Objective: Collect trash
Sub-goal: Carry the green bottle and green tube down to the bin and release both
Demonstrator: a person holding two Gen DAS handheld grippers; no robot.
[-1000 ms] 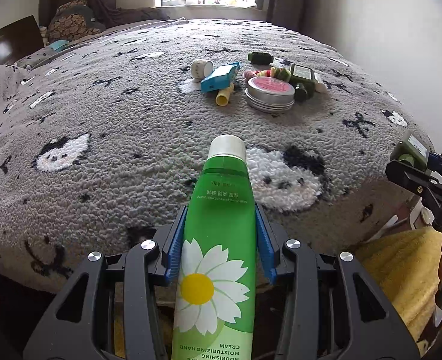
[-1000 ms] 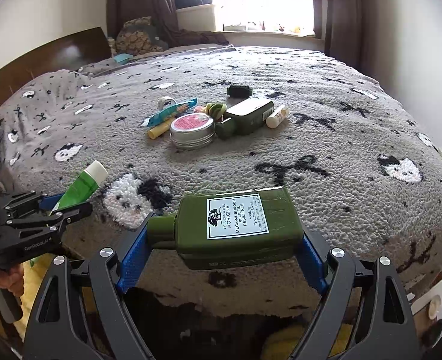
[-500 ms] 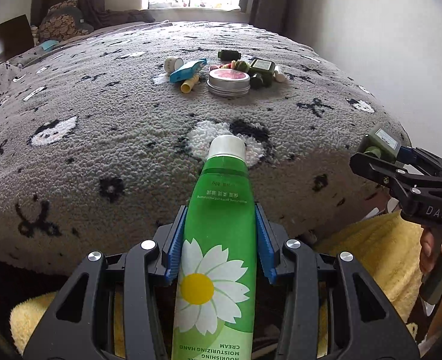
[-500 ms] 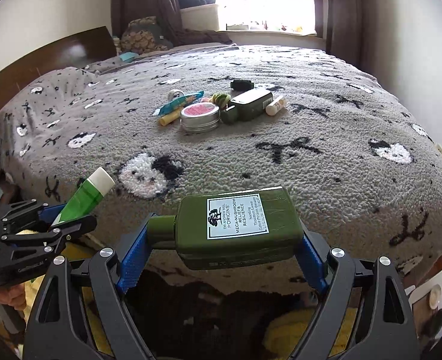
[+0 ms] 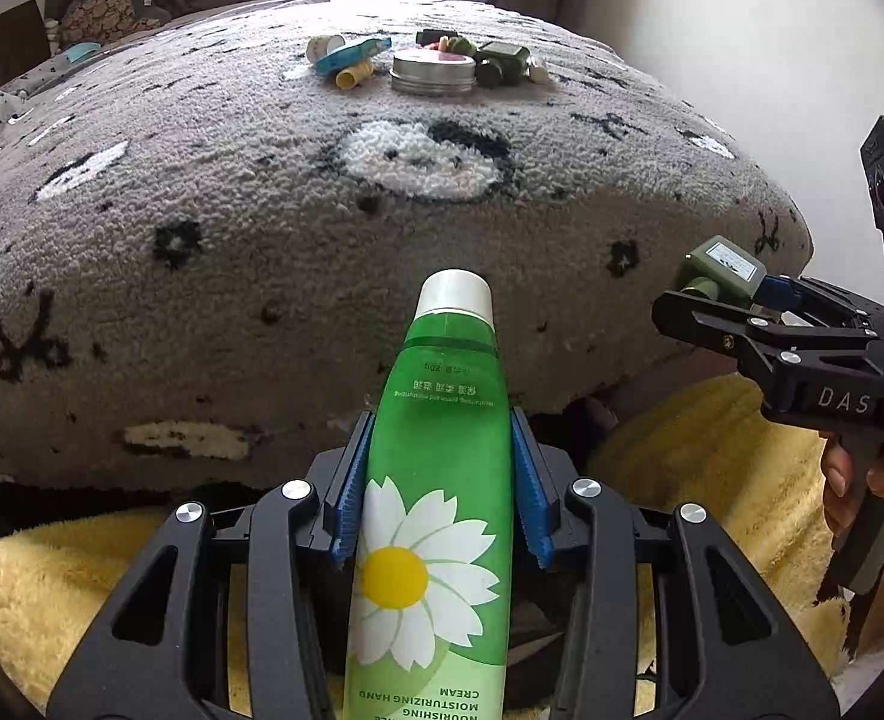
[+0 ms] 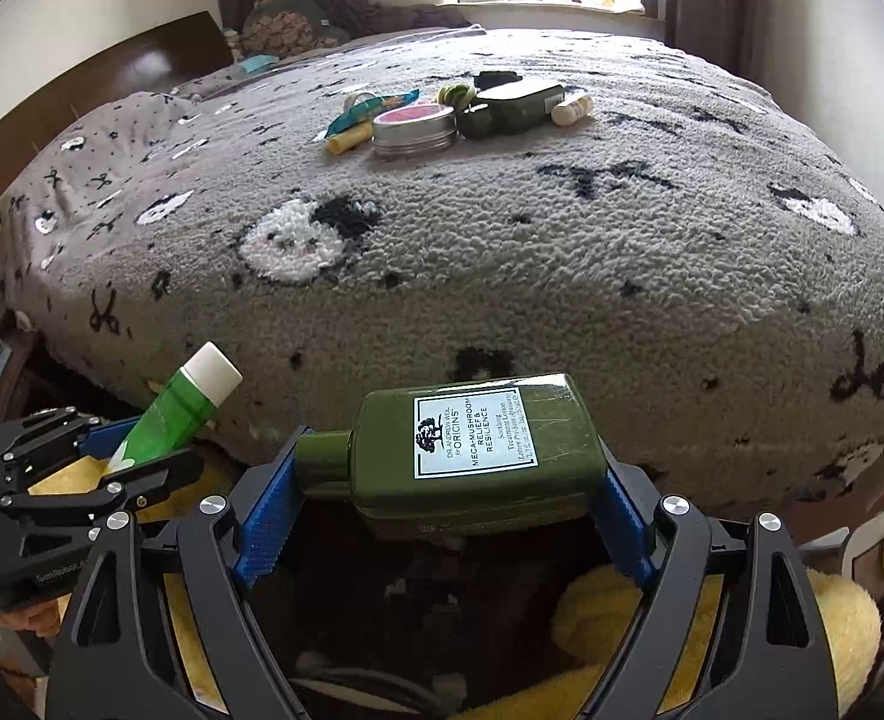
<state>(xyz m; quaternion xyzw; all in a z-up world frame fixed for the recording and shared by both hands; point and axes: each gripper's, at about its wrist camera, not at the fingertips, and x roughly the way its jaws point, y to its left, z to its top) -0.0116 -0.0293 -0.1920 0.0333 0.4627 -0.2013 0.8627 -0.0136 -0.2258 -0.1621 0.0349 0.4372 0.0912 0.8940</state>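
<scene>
While clamped: one tube (image 5: 442,480), one bottle (image 6: 478,450).

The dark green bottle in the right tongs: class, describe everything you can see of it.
The dark green bottle is flat, rectangular and glossy, plastic by its look, with a matching green cap at its left end and a white label printed "Origins Mega-Mushroom Relief & Resilience". It lies sideways, clamped end to end between the blue pads of the right tongs, one on the cap, one on the base. It hangs off the bed's edge, above something fluffy and yellow, touching nothing else.

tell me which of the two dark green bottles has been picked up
The dark green bottle clamped in the right gripper; the other green bottle lies on the bed.
</scene>
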